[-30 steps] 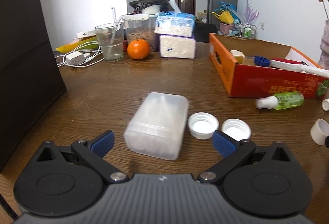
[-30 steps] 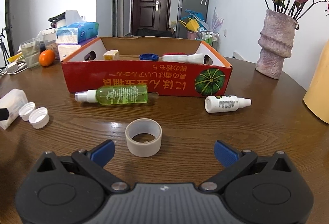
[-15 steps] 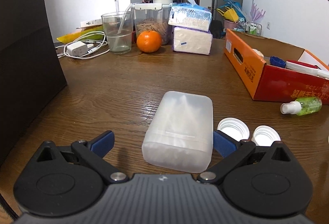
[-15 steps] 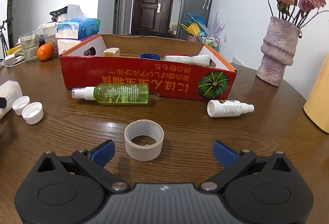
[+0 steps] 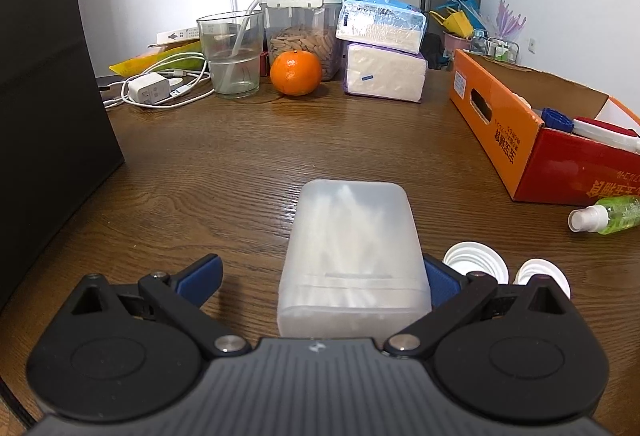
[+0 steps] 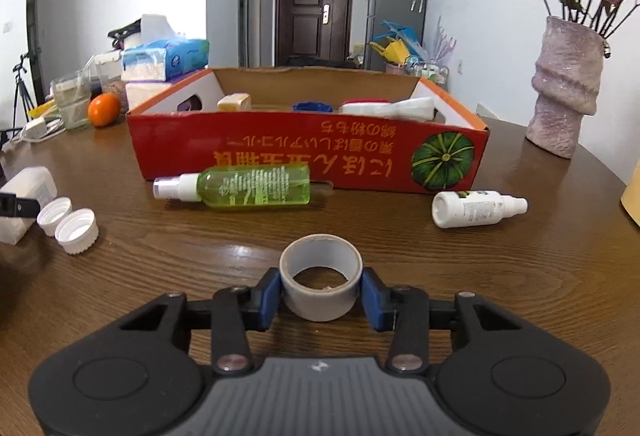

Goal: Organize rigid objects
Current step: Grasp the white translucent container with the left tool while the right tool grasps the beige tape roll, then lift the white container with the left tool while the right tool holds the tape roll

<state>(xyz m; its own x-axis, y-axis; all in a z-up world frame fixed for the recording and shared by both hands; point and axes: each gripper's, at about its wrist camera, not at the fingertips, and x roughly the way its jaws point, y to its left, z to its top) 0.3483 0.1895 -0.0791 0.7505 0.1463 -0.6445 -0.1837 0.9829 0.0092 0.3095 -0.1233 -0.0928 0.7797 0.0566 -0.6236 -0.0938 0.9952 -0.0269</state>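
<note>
A frosted white plastic box (image 5: 352,256) of cotton swabs lies on the wooden table between the fingers of my left gripper (image 5: 320,278). The right pad touches it; the left pad stands apart, so the gripper is open. My right gripper (image 6: 320,294) is shut on a grey tape roll (image 6: 320,286) that rests on the table. Two white bottle caps (image 5: 476,262) lie right of the box. A green spray bottle (image 6: 244,185) and a white spray bottle (image 6: 476,207) lie in front of the red cardboard box (image 6: 304,151), which holds several items.
At the back of the table stand a glass (image 5: 232,55), an orange (image 5: 296,72), a food jar, tissue packs (image 5: 384,71) and a charger with cables (image 5: 150,89). A black panel (image 5: 48,115) stands at the left. A flower vase (image 6: 564,87) stands at the right.
My left gripper moved forward so the swab box now lies between its fingers. My right gripper moved forward and closed on the tape roll.
</note>
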